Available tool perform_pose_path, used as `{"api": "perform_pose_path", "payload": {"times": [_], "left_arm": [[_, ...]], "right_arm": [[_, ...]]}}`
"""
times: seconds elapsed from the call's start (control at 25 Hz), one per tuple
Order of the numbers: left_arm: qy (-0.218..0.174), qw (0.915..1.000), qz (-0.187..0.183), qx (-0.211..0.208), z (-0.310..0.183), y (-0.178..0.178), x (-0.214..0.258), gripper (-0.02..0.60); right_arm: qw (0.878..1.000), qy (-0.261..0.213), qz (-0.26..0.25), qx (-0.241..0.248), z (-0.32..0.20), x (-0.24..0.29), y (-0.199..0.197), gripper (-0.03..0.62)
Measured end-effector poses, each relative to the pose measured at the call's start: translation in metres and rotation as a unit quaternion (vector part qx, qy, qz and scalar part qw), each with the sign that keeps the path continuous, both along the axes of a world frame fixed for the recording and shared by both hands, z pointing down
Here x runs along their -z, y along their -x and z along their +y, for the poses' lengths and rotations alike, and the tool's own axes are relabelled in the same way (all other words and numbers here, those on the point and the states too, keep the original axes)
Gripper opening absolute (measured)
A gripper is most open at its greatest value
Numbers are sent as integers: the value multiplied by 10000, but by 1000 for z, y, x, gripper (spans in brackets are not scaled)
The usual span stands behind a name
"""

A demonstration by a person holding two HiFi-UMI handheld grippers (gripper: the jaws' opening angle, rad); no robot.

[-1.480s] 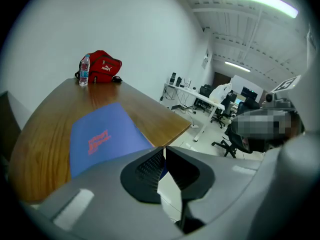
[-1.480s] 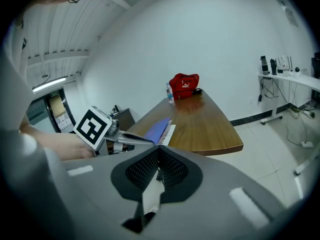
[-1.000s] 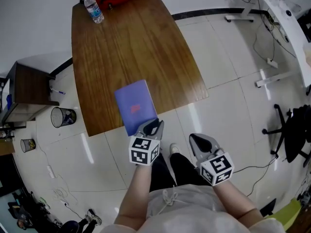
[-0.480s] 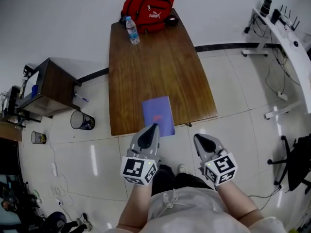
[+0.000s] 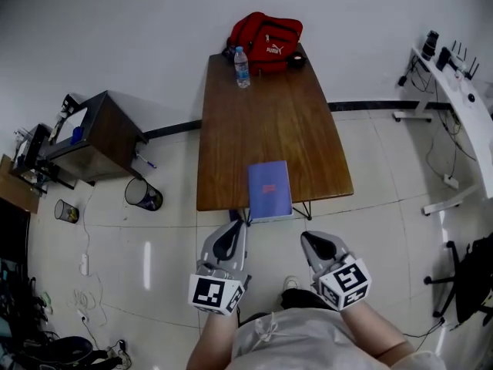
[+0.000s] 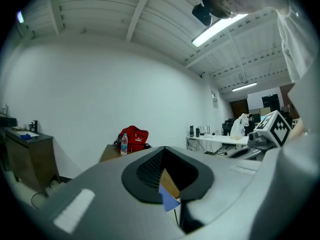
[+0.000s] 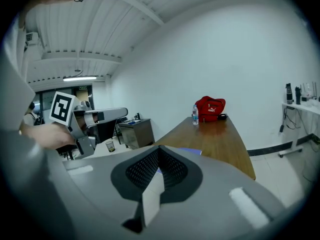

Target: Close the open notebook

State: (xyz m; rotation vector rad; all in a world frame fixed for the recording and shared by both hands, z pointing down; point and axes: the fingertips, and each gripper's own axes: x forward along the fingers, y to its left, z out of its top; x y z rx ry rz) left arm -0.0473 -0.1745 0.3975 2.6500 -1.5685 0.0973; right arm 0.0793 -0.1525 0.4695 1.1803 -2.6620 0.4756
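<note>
The notebook [image 5: 269,190] lies closed, purple-blue cover up, at the near edge of the brown wooden table [image 5: 269,122]. My left gripper [image 5: 239,224] hovers just short of the notebook's near left corner, jaws shut on nothing. My right gripper [image 5: 306,238] is held beside it, right of the notebook and short of the table, jaws together and empty. In the left gripper view a sliver of the notebook [image 6: 168,200] shows past the closed jaws. In the right gripper view the notebook [image 7: 192,150] peeks over the gripper [image 7: 157,152].
A red bag [image 5: 266,33] and a water bottle [image 5: 241,68] stand at the table's far end. A dark side cabinet [image 5: 96,137] and a waste bin [image 5: 144,194] are on the left. A white desk [image 5: 462,91] and a black chair [image 5: 470,272] are on the right.
Both grippers have risen and drawn back from the notebook. The left jaws, partly open at the notebook's near edge before, have shut. The notebook stays closed on the table.
</note>
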Motion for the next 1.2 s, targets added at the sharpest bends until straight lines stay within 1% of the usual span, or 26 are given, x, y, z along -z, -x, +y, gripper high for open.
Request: {"api": "perform_pose_path", "payload": {"times": [0.08,0.24,0.28,0.4,0.52,0.64,0.76,0.88,1.04,1.2], "left_arm": [[26,10000,72,14,22,11,-1,6],[22,9994,347,42,69,43,10,6],[0,9994,342,38,81,52,14,6],[-54,9999,164,6,113,74,22,6],[-81,9999,79,-115,136,83,28,6],[-78,9996,-15,-257,158,82,33,6],[-48,9998,2,-201,178,73,27,6],[62,9999,41,-128,198,58,14,6],[153,9997,183,13,220,33,0,6],[236,9994,261,38,244,9,-7,6]], "right_arm": [[10000,70,-47,-22,17,-3,9,8],[9998,138,-51,-129,55,-4,30,8],[9998,135,-39,-135,67,-3,37,8],[9998,60,-65,-172,103,6,56,7],[9996,-17,-21,-276,133,11,63,8],[9992,-59,80,-380,154,12,62,8],[9990,-188,133,-371,169,14,55,8],[9992,-226,213,-266,188,9,41,8],[9991,-165,363,-161,208,-1,15,8],[9987,-309,386,-80,229,9,-2,8]]}}
